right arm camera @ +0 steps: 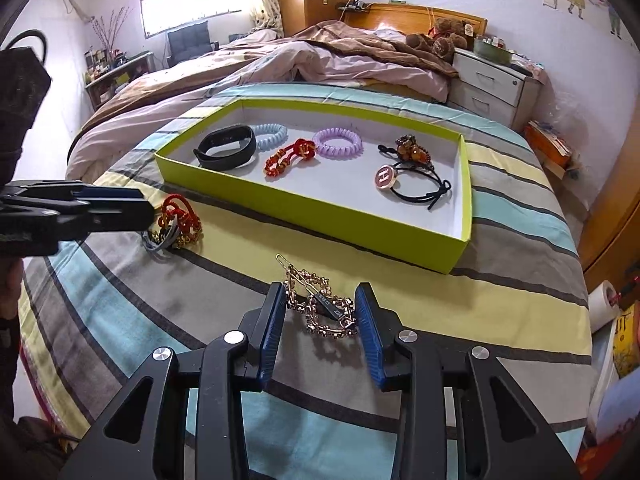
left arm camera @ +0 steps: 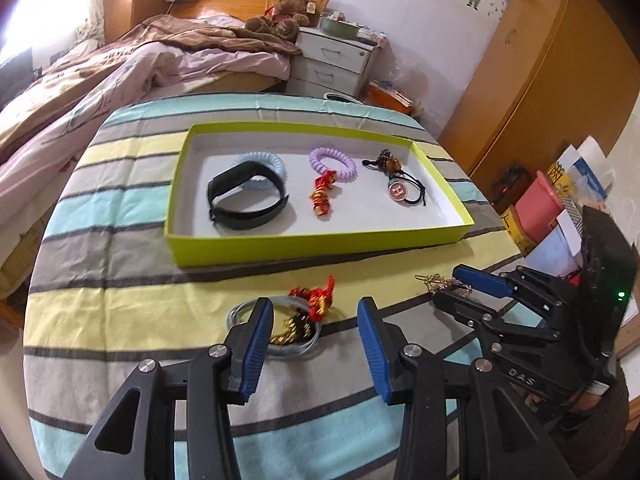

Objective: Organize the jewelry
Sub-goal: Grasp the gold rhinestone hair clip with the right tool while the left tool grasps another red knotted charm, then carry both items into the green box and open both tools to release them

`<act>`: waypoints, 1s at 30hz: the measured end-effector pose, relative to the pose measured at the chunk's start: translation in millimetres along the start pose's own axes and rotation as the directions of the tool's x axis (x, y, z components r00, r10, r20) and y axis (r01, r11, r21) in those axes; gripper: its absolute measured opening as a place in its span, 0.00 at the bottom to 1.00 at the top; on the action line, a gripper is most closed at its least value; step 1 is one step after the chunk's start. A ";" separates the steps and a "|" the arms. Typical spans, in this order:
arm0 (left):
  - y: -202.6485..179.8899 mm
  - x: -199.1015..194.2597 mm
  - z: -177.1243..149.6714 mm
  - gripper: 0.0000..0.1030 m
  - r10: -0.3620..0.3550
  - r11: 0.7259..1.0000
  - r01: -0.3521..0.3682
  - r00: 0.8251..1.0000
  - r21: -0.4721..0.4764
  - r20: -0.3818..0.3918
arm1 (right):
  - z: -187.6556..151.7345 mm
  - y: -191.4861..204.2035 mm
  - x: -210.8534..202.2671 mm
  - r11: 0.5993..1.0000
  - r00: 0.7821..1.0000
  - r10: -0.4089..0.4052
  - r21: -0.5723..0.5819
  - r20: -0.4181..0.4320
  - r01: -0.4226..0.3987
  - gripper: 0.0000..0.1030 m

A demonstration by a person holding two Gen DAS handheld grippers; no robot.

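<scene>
In the right wrist view the right gripper (right arm camera: 320,316) sits at the bottom centre of the frame, its blue pads either side of a gold chain bracelet (right arm camera: 326,312) that lies on the striped cloth (right arm camera: 500,292). The left pad touches the chain's edge, the right pad stands just beside it; the jaws are part-way apart and I cannot tell that they press on it. A gold hairpin (right arm camera: 294,276) lies across the chain's upper left end.

In the left wrist view the left gripper (left arm camera: 316,320) hangs low in the frame, jaws about half open and holding nothing. Between and just beyond its fingers lie a grey wire bangle (left arm camera: 236,314), a gold chain (left arm camera: 290,334) and a red knotted charm (left arm camera: 318,300), heaped together on the cloth. The left finger overlaps the bangle in the picture; whether it touches is unclear.

Above, in mid-frame, the lime-green tray (left arm camera: 316,246) holds a black wristband (left arm camera: 246,194), a pale blue coil tie (left arm camera: 276,162), a purple coil tie (left arm camera: 332,162), a second red charm (left arm camera: 322,198), an amber bead tie (left arm camera: 388,162) and a round pink "H" button on a black cord (left arm camera: 398,192)
</scene>
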State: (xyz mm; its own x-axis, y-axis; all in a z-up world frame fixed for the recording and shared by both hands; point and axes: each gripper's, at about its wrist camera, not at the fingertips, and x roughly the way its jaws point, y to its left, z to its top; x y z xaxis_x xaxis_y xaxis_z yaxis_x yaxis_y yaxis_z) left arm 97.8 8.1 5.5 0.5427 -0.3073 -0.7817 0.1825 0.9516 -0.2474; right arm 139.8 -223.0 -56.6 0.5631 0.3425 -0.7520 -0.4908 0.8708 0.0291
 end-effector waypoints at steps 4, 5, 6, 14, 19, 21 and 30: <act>-9.3 11.6 3.0 0.42 0.033 0.999 -0.033 0.999 0.040 -0.013 | -0.6 -5.3 -5.1 1.000 1.000 -0.002 0.028 0.014 0.002 0.36; -10.2 14.6 3.9 0.42 0.059 0.997 -0.058 0.998 0.046 -0.020 | -1.0 -6.3 -6.5 0.999 1.000 -0.002 0.034 0.016 0.002 0.36; -13.0 15.8 4.1 0.42 0.078 0.995 -0.077 0.997 0.063 -0.015 | -1.6 -6.5 -8.4 0.999 1.000 -0.004 0.037 0.020 0.003 0.36; -16.7 24.8 5.2 0.41 0.109 0.992 -0.107 0.994 0.073 -0.021 | -2.3 -8.5 -16.6 0.999 0.999 0.000 0.053 0.043 -0.003 0.36; -20.0 26.9 6.2 0.19 0.104 0.991 -0.102 0.994 0.089 -0.023 | -3.3 -7.6 -17.0 0.998 0.999 0.010 0.055 0.045 -0.012 0.36; -20.8 27.0 5.5 0.12 0.106 0.990 -0.103 0.994 0.097 -0.029 | -3.9 -7.5 -17.2 0.998 0.999 0.012 0.056 0.046 -0.015 0.36; -14.2 9.9 8.9 0.12 0.047 0.998 -0.048 0.999 0.047 0.022 | -4.0 -7.9 -19.8 0.998 0.998 0.012 0.063 0.055 -0.015 0.36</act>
State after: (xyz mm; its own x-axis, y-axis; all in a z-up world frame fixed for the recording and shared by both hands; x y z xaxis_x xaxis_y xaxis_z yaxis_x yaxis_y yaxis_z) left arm 107.9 -8.5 6.4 0.5689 -0.2620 -0.7796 0.1941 0.9639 -0.1823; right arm 129.8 -238.0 -44.5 0.5929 0.3714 -0.7145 -0.4565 0.8860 0.0817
